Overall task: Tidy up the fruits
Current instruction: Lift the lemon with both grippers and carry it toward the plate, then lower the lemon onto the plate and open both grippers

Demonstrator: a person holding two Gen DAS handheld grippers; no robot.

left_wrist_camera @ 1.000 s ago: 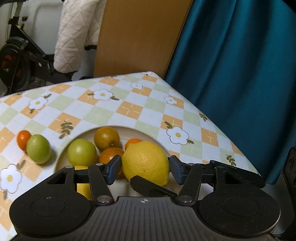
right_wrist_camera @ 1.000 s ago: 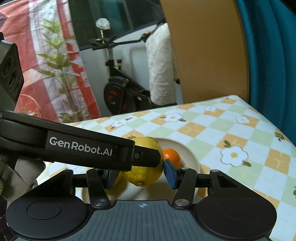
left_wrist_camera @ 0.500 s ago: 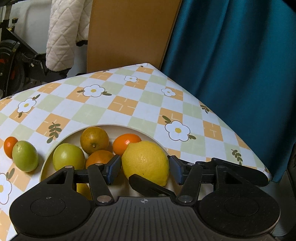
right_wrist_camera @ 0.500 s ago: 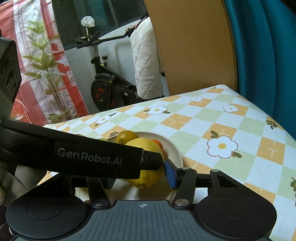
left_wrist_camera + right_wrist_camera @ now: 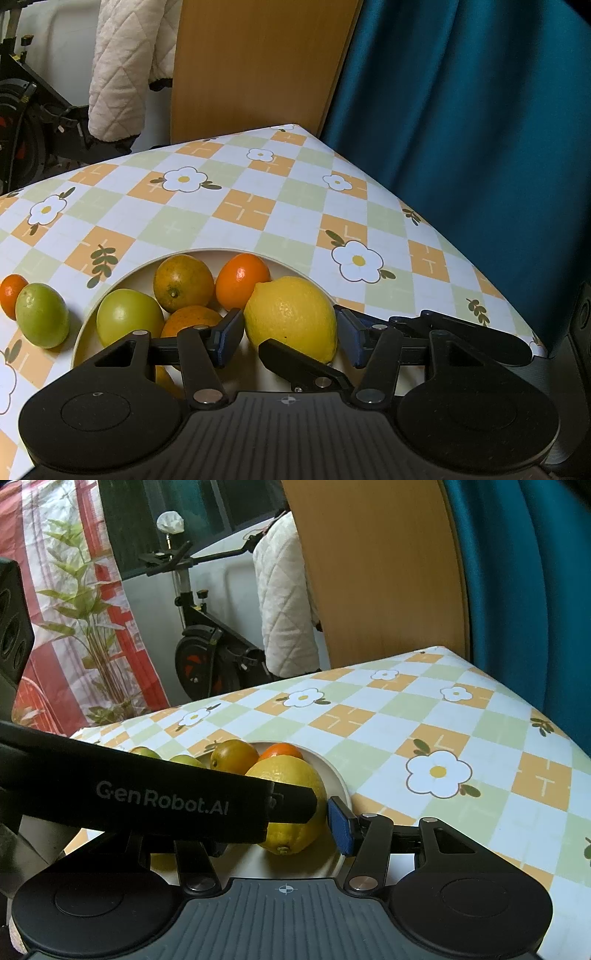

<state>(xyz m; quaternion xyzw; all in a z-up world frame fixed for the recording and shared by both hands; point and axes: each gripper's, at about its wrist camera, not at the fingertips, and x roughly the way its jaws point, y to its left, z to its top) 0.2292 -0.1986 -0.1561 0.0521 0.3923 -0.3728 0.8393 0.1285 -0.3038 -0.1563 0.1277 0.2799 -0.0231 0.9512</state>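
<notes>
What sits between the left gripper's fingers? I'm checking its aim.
The lemon, lying in the bowl, fills the gap in the left wrist view.

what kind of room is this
Most likely a room in a home, perhaps a dining or living area. A table with a flowered checked cloth holds a bowl of fruit, an exercise bike stands behind it, and a teal curtain hangs alongside.

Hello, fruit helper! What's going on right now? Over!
Both grippers open, left gripper and right gripper around the lemon in the plate. Green fruit and small orange wait outside. Left gripper crosses right's view.
</notes>
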